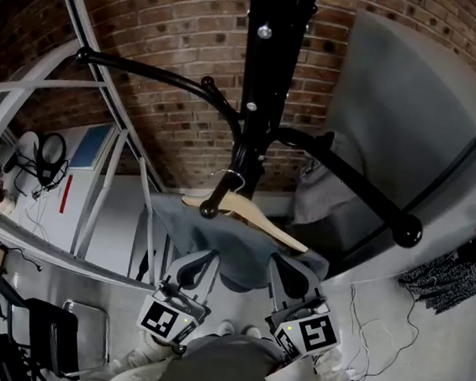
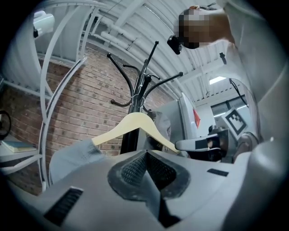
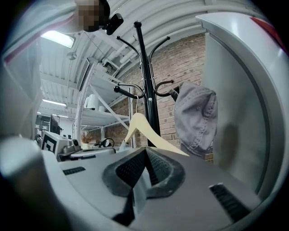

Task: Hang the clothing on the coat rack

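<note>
Now the grey-blue cloth garment (image 1: 239,257), draped over a pale wooden hanger (image 1: 256,217) lying crosswise beside the black metal coat rack (image 1: 262,78), is hanging just ahead of, and equally near, the left gripper (image 1: 199,259) and the right gripper (image 1: 287,267), whose jaws are each clamping shut on its lower edge.

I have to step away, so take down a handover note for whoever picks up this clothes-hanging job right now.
Left tongs: shut on the grey garment's lower edge.
Right tongs: shut on the same edge, beside the left.
The garment is draped on the wooden hanger, close to the coat rack.
Done: garment on hanger, held at the rack.
Left: I cannot tell whether the hook is seated on a rack arm. Check that, then release both.
</note>
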`<action>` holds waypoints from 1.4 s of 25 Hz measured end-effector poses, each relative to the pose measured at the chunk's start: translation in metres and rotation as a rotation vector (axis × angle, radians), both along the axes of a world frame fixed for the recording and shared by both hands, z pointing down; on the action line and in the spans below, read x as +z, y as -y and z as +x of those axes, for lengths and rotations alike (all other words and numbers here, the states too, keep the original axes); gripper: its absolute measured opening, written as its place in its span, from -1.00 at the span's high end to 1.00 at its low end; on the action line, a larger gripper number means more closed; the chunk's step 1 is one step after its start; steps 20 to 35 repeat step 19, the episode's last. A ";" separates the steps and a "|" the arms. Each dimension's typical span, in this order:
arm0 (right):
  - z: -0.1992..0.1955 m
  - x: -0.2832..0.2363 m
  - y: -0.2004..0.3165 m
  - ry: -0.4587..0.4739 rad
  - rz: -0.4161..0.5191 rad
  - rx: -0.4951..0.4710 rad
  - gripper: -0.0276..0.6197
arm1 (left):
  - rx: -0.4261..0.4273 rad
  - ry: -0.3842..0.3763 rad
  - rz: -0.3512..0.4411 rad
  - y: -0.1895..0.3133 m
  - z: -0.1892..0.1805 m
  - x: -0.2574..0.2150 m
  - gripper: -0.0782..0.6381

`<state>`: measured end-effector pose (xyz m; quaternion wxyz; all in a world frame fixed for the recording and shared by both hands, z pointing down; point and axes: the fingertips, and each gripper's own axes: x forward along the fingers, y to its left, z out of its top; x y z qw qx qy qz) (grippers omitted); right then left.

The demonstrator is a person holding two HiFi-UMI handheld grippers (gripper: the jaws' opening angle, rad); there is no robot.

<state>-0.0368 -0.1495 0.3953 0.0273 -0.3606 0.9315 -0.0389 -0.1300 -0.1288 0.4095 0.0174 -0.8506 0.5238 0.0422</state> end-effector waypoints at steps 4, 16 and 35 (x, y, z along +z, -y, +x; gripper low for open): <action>0.000 -0.005 0.002 0.026 0.023 -0.010 0.84 | -0.017 0.014 0.011 0.001 0.000 -0.003 0.76; -0.001 -0.002 0.001 0.000 0.007 -0.019 0.84 | -0.029 0.024 0.012 0.002 -0.002 -0.004 0.76; -0.001 -0.001 0.002 -0.002 0.007 -0.019 0.84 | -0.027 0.023 0.011 0.003 0.000 -0.003 0.76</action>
